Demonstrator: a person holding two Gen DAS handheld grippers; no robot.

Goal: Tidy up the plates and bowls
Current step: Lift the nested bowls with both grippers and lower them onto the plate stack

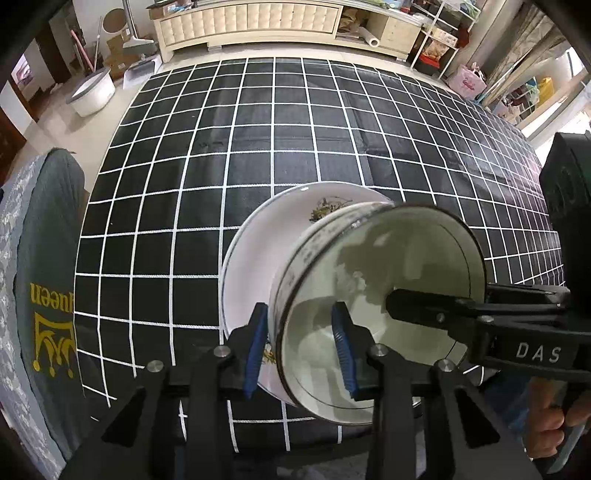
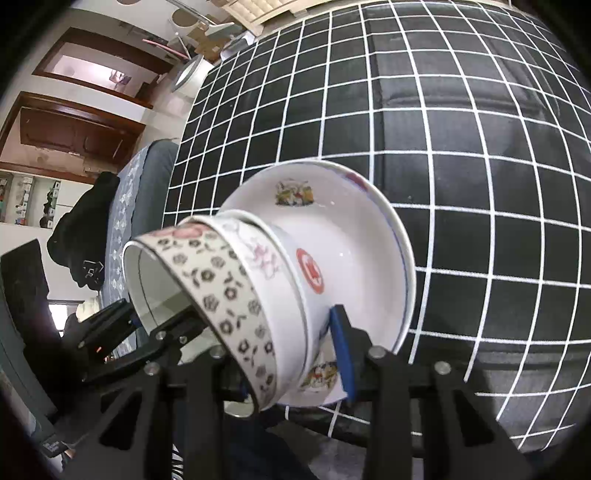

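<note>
Black cloth with a white grid covers the worktop [image 1: 295, 155] under me. Nearest, my left jaws [image 1: 301, 345] pinch the rim of the top bowl [image 1: 380, 314]; my right jaws [image 2: 295, 350] clamp the stack of bowls [image 2: 258, 288] and the plate [image 2: 354, 236] beneath, all carried tilted above the cloth. Glazed china: stiff, slippery, heavy stacked, breakable, so rims are my only hold. Left view shows the empty bowl inside; right view shows the patterned outer walls and two nested bowls. Beyond stands a cream cabinet [image 1: 251, 22].
</note>
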